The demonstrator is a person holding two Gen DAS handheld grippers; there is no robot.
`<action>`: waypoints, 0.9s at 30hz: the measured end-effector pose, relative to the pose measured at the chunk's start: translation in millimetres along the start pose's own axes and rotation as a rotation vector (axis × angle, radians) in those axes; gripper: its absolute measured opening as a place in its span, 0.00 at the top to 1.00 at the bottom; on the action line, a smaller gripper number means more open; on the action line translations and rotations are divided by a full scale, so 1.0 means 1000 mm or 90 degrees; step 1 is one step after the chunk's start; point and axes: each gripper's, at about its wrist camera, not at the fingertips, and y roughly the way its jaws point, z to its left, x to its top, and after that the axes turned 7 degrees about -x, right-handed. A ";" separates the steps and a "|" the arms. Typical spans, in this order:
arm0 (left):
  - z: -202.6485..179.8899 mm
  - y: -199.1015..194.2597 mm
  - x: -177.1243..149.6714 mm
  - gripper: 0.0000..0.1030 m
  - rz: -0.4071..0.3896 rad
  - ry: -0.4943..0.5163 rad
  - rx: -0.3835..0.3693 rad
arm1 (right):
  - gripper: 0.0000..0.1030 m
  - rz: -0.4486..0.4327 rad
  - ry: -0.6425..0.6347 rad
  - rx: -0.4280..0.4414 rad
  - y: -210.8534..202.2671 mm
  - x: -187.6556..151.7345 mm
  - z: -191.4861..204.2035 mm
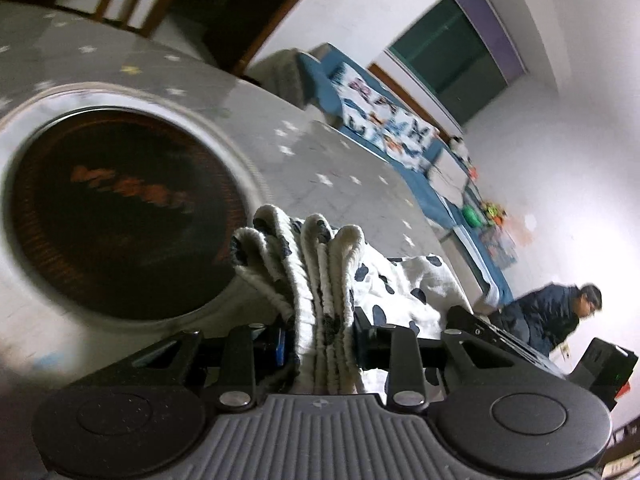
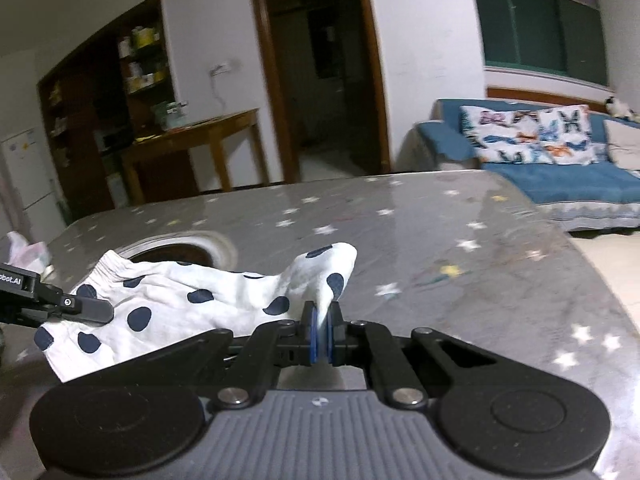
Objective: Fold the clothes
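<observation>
Grey and glossy, one tabletop (image 2: pixel 460 240) fills the middle of the right wrist view, its covering printed with small white and yellow stars. One round recess (image 1: pixel 120 216) with a pale metal rim and a dark, ribbed inside fills the left half of the left wrist view; orange marks show inside it, too blurred to read. One blue sofa (image 2: pixel 560 184) sits at the right edge of the right wrist view, bearing two butterfly-print cushions (image 2: pixel 528 134).

One garment (image 2: pixel 172 304), soft white cloth with navy dots, lies draped across the lower left of the right wrist view, partly over the recess rim. Its ribbed elastic waistband (image 1: pixel 316 280) is bunched into several thick folds at the lower centre of the left wrist view.

Two grippers are in play. Left gripper (image 1: pixel 320 340): its jaws stand partly apart, clamped on the gathered waistband that fills the gap. Right gripper (image 2: pixel 322 336): its blue pads are almost together, pinching a thin peak of the garment's cloth that rises just above them.
</observation>
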 end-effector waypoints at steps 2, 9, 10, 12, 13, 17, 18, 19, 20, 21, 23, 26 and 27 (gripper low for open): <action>-0.005 0.014 0.005 0.69 0.012 0.003 -0.008 | 0.96 -0.003 0.005 -0.016 0.002 0.002 -0.011; -0.021 0.058 0.010 0.69 0.048 0.028 -0.015 | 0.96 0.003 0.011 -0.072 0.013 0.005 -0.037; -0.021 0.063 0.010 0.69 0.052 0.029 -0.015 | 0.96 0.006 0.010 -0.079 0.015 0.005 -0.040; -0.019 0.072 0.010 0.69 0.060 0.031 -0.015 | 0.96 0.010 0.012 -0.087 0.018 0.003 -0.044; -0.019 0.076 0.009 0.69 0.064 0.032 -0.014 | 0.96 0.014 0.014 -0.092 0.021 0.000 -0.046; -0.019 0.081 0.005 0.67 0.076 0.049 0.001 | 0.96 0.031 0.016 -0.097 0.031 -0.004 -0.055; -0.019 0.082 0.005 0.64 0.076 0.051 0.005 | 0.95 0.036 0.014 -0.097 0.032 -0.005 -0.056; -0.019 0.081 0.005 0.64 0.077 0.051 0.010 | 0.93 0.039 0.012 -0.100 0.035 -0.006 -0.057; -0.018 0.080 0.005 0.63 0.076 0.051 0.013 | 0.92 0.043 0.010 -0.103 0.037 -0.008 -0.057; -0.018 0.079 0.005 0.60 0.075 0.053 0.017 | 0.92 0.044 0.011 -0.107 0.038 -0.008 -0.058; -0.019 0.076 0.004 0.55 0.071 0.061 0.024 | 0.87 0.042 0.014 -0.115 0.037 -0.009 -0.061; -0.020 0.068 0.004 0.50 0.061 0.074 0.028 | 0.87 0.033 0.018 -0.112 0.025 -0.007 -0.058; -0.021 0.066 0.004 0.48 0.058 0.078 0.028 | 0.87 0.031 0.017 -0.106 0.020 -0.008 -0.057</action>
